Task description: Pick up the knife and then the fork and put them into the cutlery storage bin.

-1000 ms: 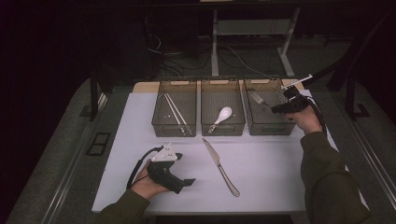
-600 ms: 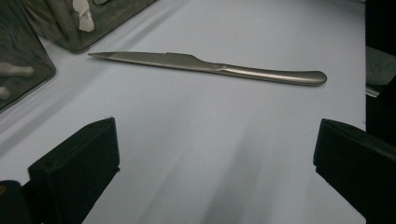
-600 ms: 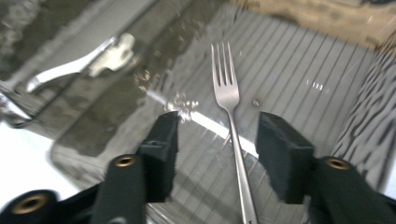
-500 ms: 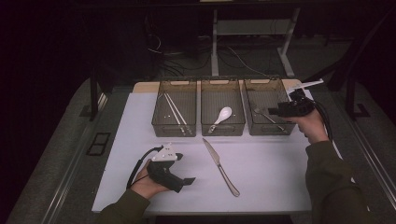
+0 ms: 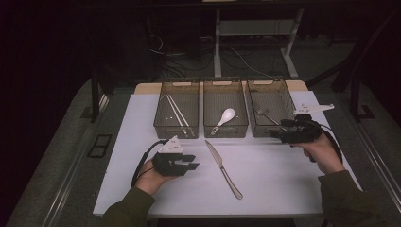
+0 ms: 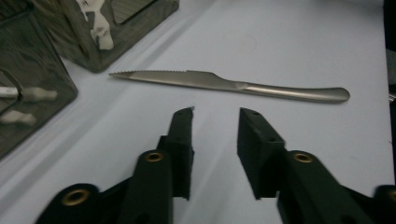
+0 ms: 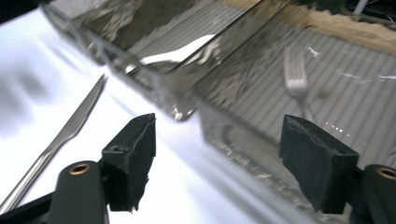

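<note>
A silver table knife (image 5: 223, 168) (image 6: 229, 84) (image 7: 56, 137) lies on the white mat, blade toward the bins. My left gripper (image 5: 193, 162) (image 6: 215, 126) rests on the mat just left of the knife, open with nothing between its jaws. My right gripper (image 5: 276, 134) (image 7: 219, 154) hovers at the front right corner of the right bin (image 5: 283, 101), open wide and empty. A fork (image 5: 265, 115) (image 7: 295, 79) lies in that right bin. The middle bin (image 5: 208, 101) holds a white spoon (image 5: 224, 118). White chopsticks (image 5: 177, 113) lie in the left bin (image 5: 161, 118).
Three dark clear bins stand side by side at the far edge of the white mat (image 5: 265, 184). The mat covers a grey table (image 5: 56, 165) with dark floor and cables behind. A black socket plate (image 5: 100, 145) sits on the table's left.
My right gripper has drawn back from above the right bin toward the near side and lower, stopping at the bin's front right corner. The left gripper has stayed put.
</note>
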Available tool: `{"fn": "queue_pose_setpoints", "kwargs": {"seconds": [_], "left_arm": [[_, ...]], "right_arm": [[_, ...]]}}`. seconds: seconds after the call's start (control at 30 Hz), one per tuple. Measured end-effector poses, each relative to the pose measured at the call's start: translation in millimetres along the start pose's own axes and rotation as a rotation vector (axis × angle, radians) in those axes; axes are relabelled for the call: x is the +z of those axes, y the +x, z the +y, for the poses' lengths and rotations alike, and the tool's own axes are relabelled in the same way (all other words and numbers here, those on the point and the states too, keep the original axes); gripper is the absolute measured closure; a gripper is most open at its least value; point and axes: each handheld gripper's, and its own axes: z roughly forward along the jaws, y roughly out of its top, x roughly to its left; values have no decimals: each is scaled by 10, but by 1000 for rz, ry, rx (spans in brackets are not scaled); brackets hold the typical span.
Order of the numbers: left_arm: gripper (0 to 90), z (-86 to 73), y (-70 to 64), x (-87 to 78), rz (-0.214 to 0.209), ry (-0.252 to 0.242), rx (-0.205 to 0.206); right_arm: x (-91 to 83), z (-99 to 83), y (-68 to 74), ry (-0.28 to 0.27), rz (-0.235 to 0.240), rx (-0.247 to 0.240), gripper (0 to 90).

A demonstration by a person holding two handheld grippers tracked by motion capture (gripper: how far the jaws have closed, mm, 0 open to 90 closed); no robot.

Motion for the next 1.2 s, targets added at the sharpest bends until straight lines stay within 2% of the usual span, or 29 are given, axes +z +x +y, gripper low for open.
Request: {"fn": "queue_pose_setpoints", "kwargs": {"seconds": [0.13, 0.3, 0.53, 0.67, 0.9, 1.03, 1.2], "left_arm": [[886, 93, 79, 77, 7, 8, -2], [890, 228, 201, 261, 15, 32, 14], [890, 425, 365, 512, 41, 46, 39], [890, 488, 420, 688, 46, 72, 44], [890, 542, 447, 967, 54, 114, 56], [890, 552, 460, 1040, 70, 127, 57], [891, 523, 501, 1047, 76, 164, 64]], "right_arm": [[9, -129, 168, -25, 33, -13, 225], [45, -313, 346, -23, 33, -47, 194], [60, -539, 507, -22, 64, -47, 192], [68, -622, 549, -7, 77, -42, 192], [72, -643, 571, -3, 80, -52, 192], [64, -644, 576, -9, 85, -50, 192], [58, -641, 567, -14, 87, -48, 192]]}}
